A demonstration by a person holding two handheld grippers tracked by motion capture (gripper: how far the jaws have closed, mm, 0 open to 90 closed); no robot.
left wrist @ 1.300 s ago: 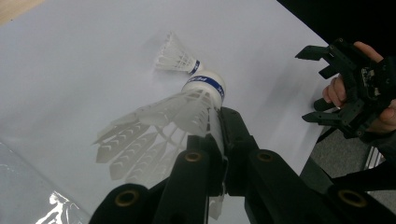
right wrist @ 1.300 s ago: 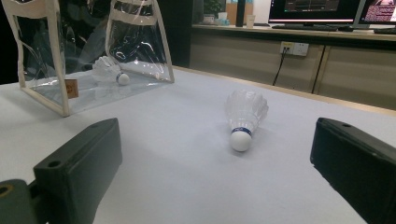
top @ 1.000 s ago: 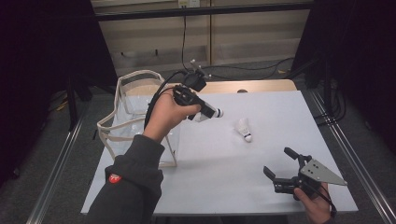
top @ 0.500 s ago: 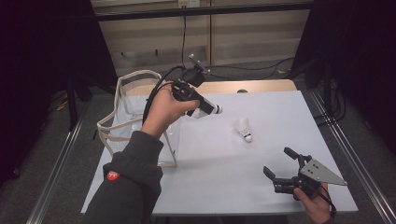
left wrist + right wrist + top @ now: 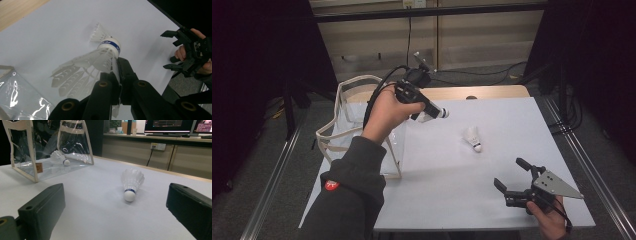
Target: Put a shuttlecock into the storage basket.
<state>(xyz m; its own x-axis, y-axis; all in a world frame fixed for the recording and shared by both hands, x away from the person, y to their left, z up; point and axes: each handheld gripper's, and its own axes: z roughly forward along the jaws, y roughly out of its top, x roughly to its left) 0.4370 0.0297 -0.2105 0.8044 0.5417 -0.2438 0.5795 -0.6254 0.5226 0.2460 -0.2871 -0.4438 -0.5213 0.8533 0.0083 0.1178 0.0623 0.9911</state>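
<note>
Showing white feathers, a white cork and a blue band: the held shuttlecock [image 5: 100,58]. Showing the same white with a blue band: the loose shuttlecock [image 5: 131,182] lying on the white table [image 5: 452,175]. Gleaming black: the left gripper [image 5: 434,111] and the right gripper [image 5: 512,177], the latter carrying a grey plate [image 5: 557,185]. Edging the clear bag [image 5: 344,120]: cream trim. Wearing a red badge: the dark sleeve [image 5: 347,200].
</note>
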